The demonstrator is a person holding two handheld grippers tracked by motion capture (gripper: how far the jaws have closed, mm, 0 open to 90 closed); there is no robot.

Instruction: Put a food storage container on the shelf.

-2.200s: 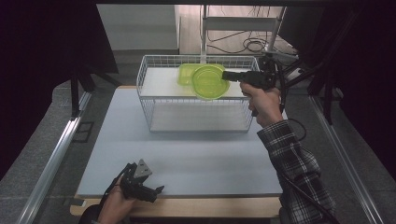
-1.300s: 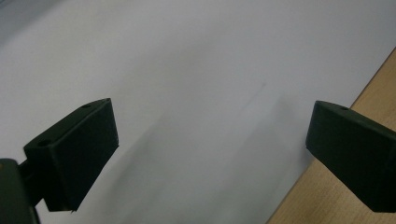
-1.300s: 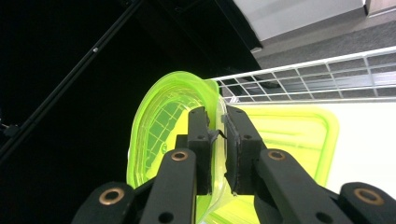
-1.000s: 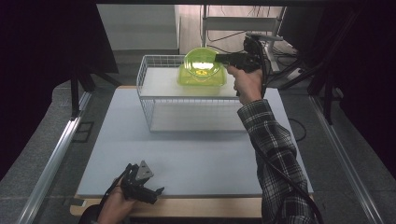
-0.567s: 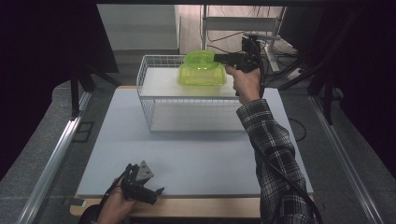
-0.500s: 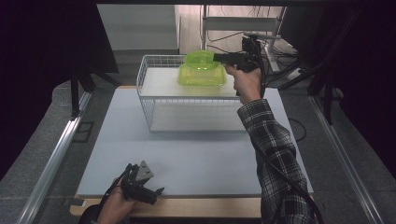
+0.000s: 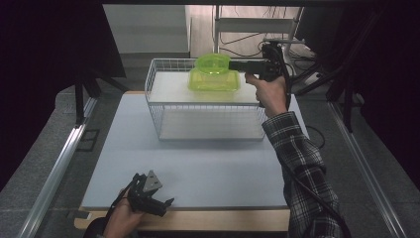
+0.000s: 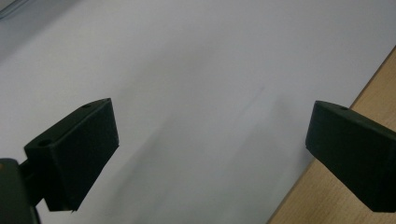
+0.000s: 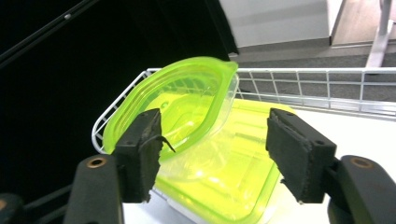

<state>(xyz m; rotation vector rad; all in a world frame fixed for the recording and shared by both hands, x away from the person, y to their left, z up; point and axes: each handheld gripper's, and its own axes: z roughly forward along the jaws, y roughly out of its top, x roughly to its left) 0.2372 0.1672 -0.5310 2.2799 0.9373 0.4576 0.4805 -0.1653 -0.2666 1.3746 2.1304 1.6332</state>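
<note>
No legible text, label, brand, number or sign was found in any view. The translucent lime-green plastic bowl (image 9: 177,107) and the translucent lime-green rectangular plastic container (image 9: 219,182) beneath it carry no readable marking. The white wire basket (image 7: 153,106), the pale grey table mat (image 7: 198,163) and the light wooden table edge (image 8: 345,196) are likewise unmarked. The black gripper jaws bear no lettering.
</note>
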